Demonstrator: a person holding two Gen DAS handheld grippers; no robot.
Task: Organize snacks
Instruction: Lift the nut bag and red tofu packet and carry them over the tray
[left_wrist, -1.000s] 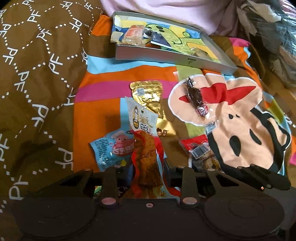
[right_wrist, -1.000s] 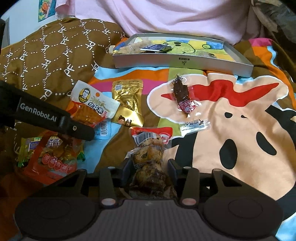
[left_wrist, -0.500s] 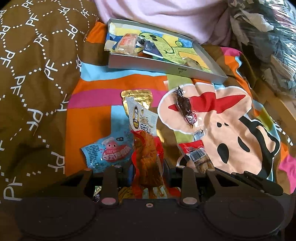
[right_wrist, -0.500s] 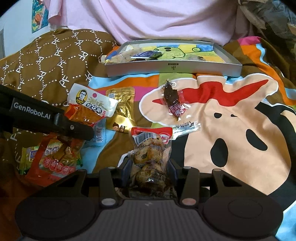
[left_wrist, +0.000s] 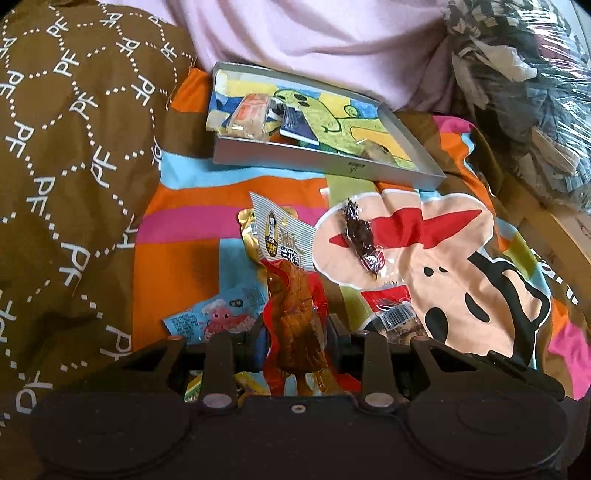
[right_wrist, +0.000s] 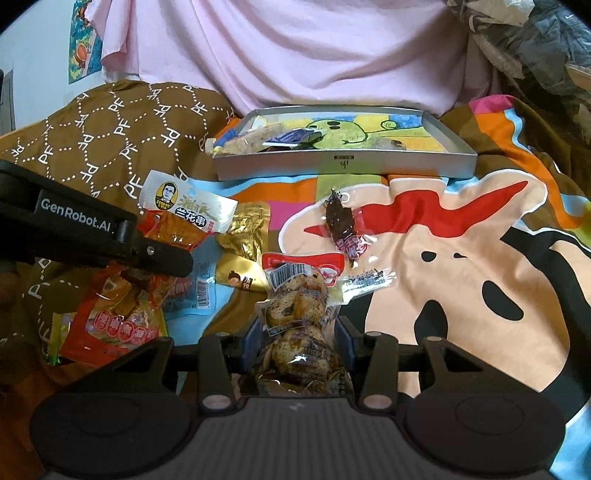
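Landmark: grey tray (left_wrist: 325, 162) (right_wrist: 343, 164), lying on a cartoon-print bedspread (left_wrist: 461, 258); a few wrapped snacks sit inside it at its left end
Left hand-held gripper (left_wrist: 295, 328): clenched on an orange-and-red snack pack (left_wrist: 295, 314) with a white portrait header, held well short of the tray on its near side
Right hand-held gripper (right_wrist: 299, 332): grasping a clear pack of brown speckled pieces (right_wrist: 295, 314) with a red top strip, also on the near side of the tray
Dark wrapped snack (right_wrist: 338, 221): loose on the bedspread, between the tray and the right-hand pack
Gold pouch (right_wrist: 243, 240): near side of the tray, towards its left end, partly under the left-hand pack
Blue packet (left_wrist: 210, 317): beside the left gripper, farthest from the tray; its print is blurred, possibly a cartoon figure
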